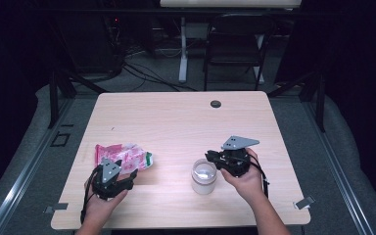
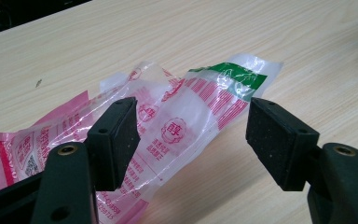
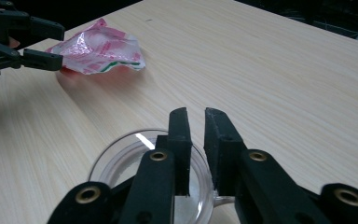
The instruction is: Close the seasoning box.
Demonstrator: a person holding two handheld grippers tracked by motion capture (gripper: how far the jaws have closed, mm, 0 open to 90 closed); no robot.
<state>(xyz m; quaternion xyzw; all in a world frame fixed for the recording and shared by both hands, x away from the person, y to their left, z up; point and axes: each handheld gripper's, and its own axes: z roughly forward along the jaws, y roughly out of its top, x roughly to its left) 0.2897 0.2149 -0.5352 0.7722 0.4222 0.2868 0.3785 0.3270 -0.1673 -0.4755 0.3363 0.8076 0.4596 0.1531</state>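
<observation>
Reaching toward the crumpled pink-and-white plastic packet (image 1: 123, 156) at the left of the light wood table (image 1: 176, 122), the left gripper (image 1: 125, 180) is standing just short of it, its jaws spread wide. In the left gripper view the 2 black pads (image 2: 116, 140) are framing the packet (image 2: 168, 126) with clear air on either side, so nothing is being pinched; the wrapper is lying flat on the wood, its green-printed corner lifting slightly. It looks empty or nearly so, though that is hard to judge through the clear film. To the right of the packet and well apart from it, a clear glass jar (image 1: 204, 176) is standing upright, open at the top, with no lid in sight. The right gripper (image 1: 214, 159) is sitting at the jar's far rim, and in the right gripper view its jaws are standing close together over the rim (image 3: 121, 149) of the jar with a narrow gap left between them; whether they are pinching the glass wall I cannot tell. Judging from this, the work is sitting at an early stage: the jar is perhaps being steadied, the packet is not yet grasped, and lifting it and bringing it over to the jar is all still left to do.
</observation>
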